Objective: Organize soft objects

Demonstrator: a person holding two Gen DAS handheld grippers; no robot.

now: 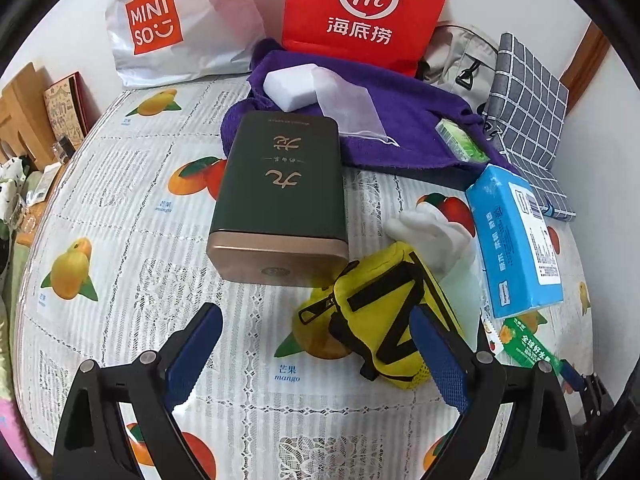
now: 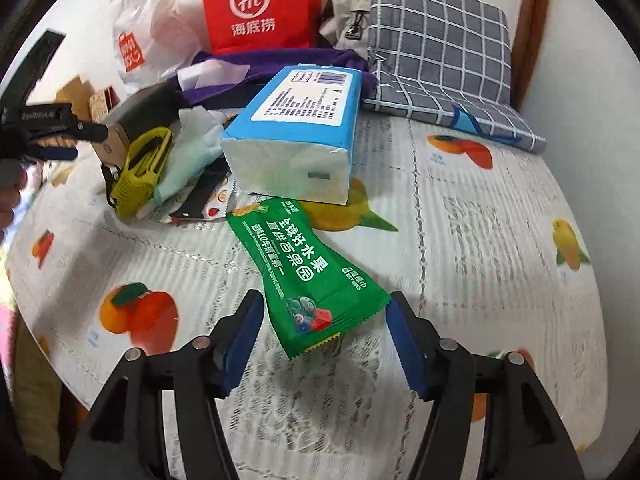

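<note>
Right gripper [image 2: 322, 334] hangs over the fruit-print tablecloth [image 2: 480, 240], jaws apart, with the tail end of a green wet-wipe packet [image 2: 306, 276] lying between the blue pads [image 2: 402, 338], not pinched. Just behind the packet sits a blue tissue pack [image 2: 296, 128], tilted up. Left of that there's a messy pile: a yellow mesh pouch [image 2: 140, 172], something white and soft, a dark tin box [image 2: 140, 108]. Along the table's far edge: a red Hi paper bag [image 2: 260, 8], purple cloth [image 2: 256, 60], grey checked fabric [image 2: 436, 48]. The other gripper [image 2: 52, 136] pokes in from the left edge.
</note>
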